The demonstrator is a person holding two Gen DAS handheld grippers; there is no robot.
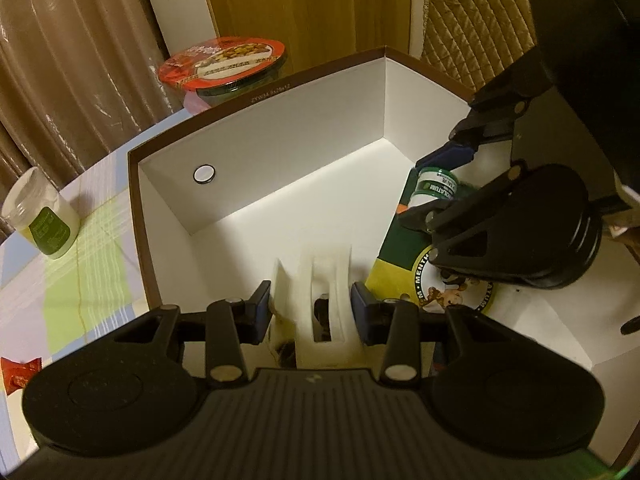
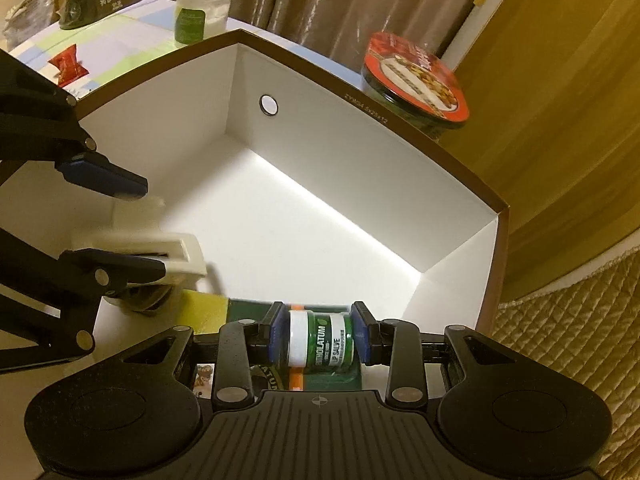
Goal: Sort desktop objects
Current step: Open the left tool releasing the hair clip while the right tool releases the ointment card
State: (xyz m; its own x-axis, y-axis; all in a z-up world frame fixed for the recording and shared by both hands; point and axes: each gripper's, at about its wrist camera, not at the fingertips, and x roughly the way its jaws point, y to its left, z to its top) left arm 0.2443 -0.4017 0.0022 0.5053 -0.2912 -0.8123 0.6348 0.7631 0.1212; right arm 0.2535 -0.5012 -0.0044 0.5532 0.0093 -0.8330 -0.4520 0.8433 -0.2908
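Behind my desk hang brown curtains [image 1: 80,60], drawn in folds, with a wooden panel [image 1: 304,4] beside them. A quilted tan cushion [image 1: 476,24] sits off to the side. The desk wears a checked cloth [image 1: 80,264] in green, white and lilac.

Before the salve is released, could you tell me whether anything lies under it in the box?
Yes: the right hand-held gripper holds the lip salve jar directly over a green Mentholatum package lying on the box floor.
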